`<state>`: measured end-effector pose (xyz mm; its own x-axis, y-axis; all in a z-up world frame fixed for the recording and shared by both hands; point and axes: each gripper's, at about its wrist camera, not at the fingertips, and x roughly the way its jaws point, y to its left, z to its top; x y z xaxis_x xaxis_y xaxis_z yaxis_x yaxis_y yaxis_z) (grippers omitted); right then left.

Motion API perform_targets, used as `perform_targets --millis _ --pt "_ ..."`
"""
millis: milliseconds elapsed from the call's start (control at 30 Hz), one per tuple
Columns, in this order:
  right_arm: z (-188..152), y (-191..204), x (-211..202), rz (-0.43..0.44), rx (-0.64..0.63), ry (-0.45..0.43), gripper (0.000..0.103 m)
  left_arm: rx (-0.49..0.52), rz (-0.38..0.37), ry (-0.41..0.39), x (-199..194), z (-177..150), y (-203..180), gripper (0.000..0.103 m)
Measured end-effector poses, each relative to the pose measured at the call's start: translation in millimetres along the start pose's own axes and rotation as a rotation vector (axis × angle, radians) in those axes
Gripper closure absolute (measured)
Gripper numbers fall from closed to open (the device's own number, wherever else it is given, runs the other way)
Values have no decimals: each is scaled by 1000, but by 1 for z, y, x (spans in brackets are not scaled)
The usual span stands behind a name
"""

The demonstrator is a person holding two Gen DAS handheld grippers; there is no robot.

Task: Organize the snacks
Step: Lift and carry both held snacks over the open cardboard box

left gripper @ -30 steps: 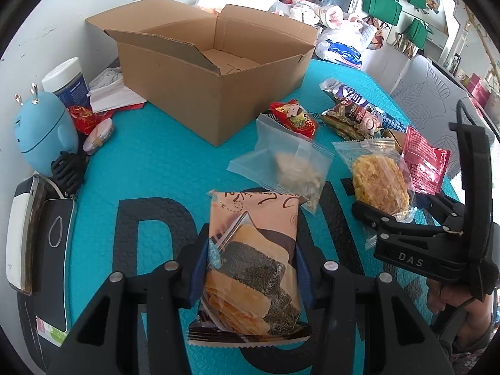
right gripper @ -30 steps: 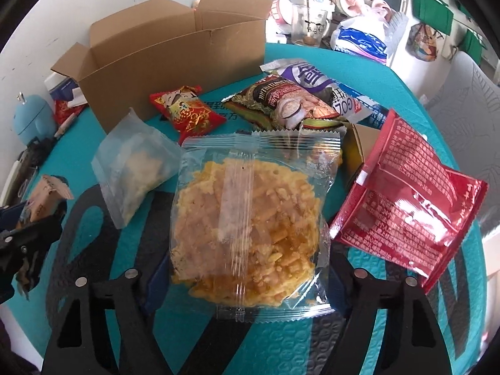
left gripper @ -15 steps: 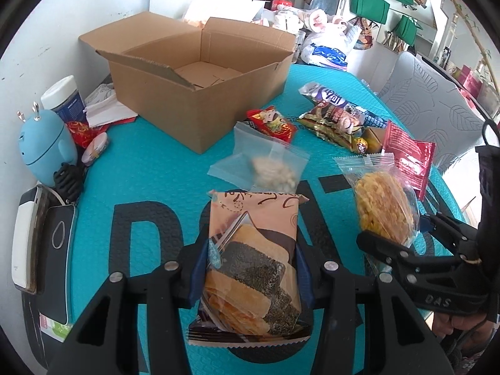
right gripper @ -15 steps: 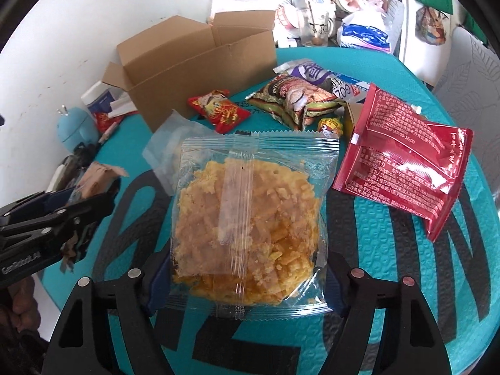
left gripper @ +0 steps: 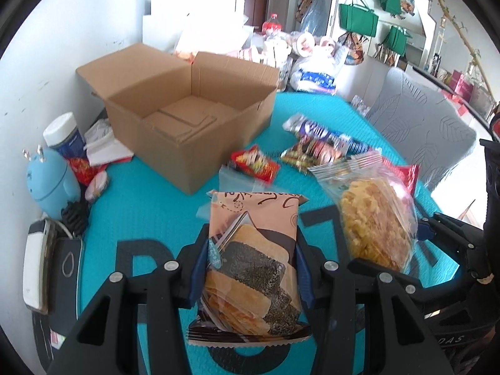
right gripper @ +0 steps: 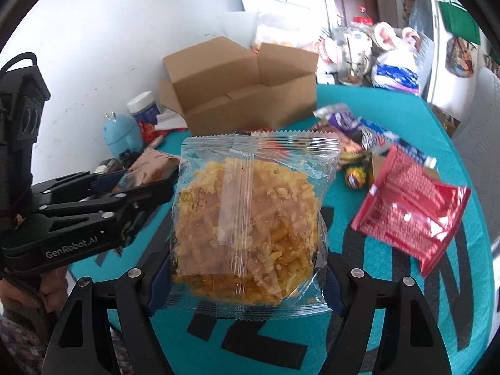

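My left gripper (left gripper: 250, 268) is shut on a peach seaweed-cracker packet (left gripper: 253, 259), held above the teal table (left gripper: 150, 193). My right gripper (right gripper: 242, 278) is shut on a clear packet of yellow crispy snack (right gripper: 247, 222); that packet (left gripper: 373, 215) hangs just right of the left gripper in the left wrist view. An open, empty cardboard box (left gripper: 187, 118) stands at the back left of the table, also shown as the box (right gripper: 240, 93) in the right wrist view. The left gripper (right gripper: 125, 187) with its cracker packet (right gripper: 150, 165) appears at the left there.
Loose snacks lie on the table: a red packet (right gripper: 409, 215), a small red packet (left gripper: 254, 162), a clear zip bag (left gripper: 237, 178), purple and brown wrappers (left gripper: 322, 147). A blue figure (left gripper: 51, 184), a jar (left gripper: 64, 134) and a phone (left gripper: 36, 268) line the left edge.
Both grippers rose off the table with their packets and tilted up, so the box interior and the room behind show more. The two grippers came closer together.
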<state>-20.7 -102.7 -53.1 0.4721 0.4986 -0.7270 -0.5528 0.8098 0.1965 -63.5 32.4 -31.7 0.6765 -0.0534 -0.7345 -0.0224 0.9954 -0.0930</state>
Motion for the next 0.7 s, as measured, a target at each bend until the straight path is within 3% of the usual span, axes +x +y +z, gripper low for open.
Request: perform_targets --millis 133,500,700 --pt "22 0 -7 24 -23 -37 25 -2 -36 -43 -7 23 2 56" --pt "97 3 -16 19 -122 -158 25 31 -30 -200 -17 97 9 56" --pt "143 5 -7 42 -158 -200 25 49 9 -272 -14 139 23 56"
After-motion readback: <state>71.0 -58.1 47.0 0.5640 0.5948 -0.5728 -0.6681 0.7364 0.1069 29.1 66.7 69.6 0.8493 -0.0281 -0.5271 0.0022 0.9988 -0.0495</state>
